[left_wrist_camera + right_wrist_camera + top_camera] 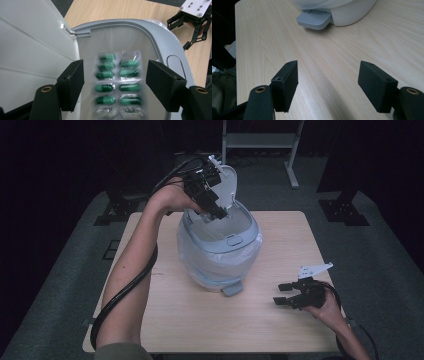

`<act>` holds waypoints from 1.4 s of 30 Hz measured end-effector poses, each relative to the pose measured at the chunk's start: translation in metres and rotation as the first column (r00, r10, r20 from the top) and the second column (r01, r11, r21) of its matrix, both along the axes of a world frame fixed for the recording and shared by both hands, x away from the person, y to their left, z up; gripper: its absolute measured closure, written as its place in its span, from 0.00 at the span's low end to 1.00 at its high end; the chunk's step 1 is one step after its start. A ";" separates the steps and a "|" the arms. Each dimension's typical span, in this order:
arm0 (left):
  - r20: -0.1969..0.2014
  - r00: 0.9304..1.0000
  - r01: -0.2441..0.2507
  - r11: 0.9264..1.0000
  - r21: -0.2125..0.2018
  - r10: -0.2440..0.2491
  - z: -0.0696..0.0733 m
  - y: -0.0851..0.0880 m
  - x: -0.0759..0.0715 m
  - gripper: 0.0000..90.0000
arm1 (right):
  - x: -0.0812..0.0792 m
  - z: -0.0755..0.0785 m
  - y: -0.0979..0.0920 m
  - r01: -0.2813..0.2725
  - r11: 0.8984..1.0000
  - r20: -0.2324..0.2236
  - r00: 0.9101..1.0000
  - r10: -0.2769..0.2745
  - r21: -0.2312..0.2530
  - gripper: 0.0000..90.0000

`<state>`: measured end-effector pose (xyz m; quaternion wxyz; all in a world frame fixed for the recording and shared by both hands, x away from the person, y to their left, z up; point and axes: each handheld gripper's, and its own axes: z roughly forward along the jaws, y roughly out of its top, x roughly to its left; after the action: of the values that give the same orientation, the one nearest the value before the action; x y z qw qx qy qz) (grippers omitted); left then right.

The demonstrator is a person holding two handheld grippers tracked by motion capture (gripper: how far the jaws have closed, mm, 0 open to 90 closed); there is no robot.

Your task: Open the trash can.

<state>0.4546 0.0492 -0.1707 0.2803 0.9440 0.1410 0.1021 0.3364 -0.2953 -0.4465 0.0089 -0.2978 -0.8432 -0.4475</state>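
Our right hand-held gripper point(286, 295) rests low over the near right corner of the worktop point(200, 320), jaws spread and empty. Farther off, our left hand-held gripper point(216, 213) hangs over the open pedal bin point(220, 255), its jaws spread with the blister pack of green capsules point(117, 86) between them, untouched, blurred, seemingly dropping into the liner. We judge the disposal nearly done; the raised lid point(226, 182) remains to be closed.

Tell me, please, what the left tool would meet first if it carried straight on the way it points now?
Most likely the blister pack of green capsules, which sits blurred between its open jaws, apparently dropping. Beyond it lies the bag-lined inside of the bin, under the raised lid. The left tool points down into that opening; depth is unclear.
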 end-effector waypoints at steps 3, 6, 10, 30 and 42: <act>-0.002 1.000 -0.002 1.000 -0.007 0.002 0.000 0.002 -0.001 0.33 | 0.000 0.001 0.000 0.000 1.000 0.003 1.000 0.000 0.002 0.35; -0.012 1.000 0.000 1.000 -0.021 -0.001 0.000 0.005 -0.003 0.33 | 0.000 0.001 -0.001 0.004 1.000 0.003 1.000 -0.004 0.005 0.35; -0.019 1.000 0.004 0.999 -0.036 -0.004 0.002 0.011 -0.007 0.33 | 0.001 0.002 -0.001 0.006 1.000 0.005 1.000 -0.006 0.005 0.35; -0.007 1.000 -0.001 0.997 -0.080 0.001 0.003 0.041 -0.031 0.31 | 0.001 0.002 -0.002 0.015 1.000 0.003 1.000 -0.015 0.005 0.35; -0.005 1.000 -0.031 0.993 -0.112 0.031 0.002 0.067 -0.039 0.30 | 0.001 0.001 -0.001 0.016 1.000 0.000 1.000 -0.016 0.000 0.35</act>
<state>0.4156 0.1158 -0.1691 0.3310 0.9246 0.1617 0.0969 0.3370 -0.2960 -0.4452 0.0052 -0.3045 -0.8409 -0.4474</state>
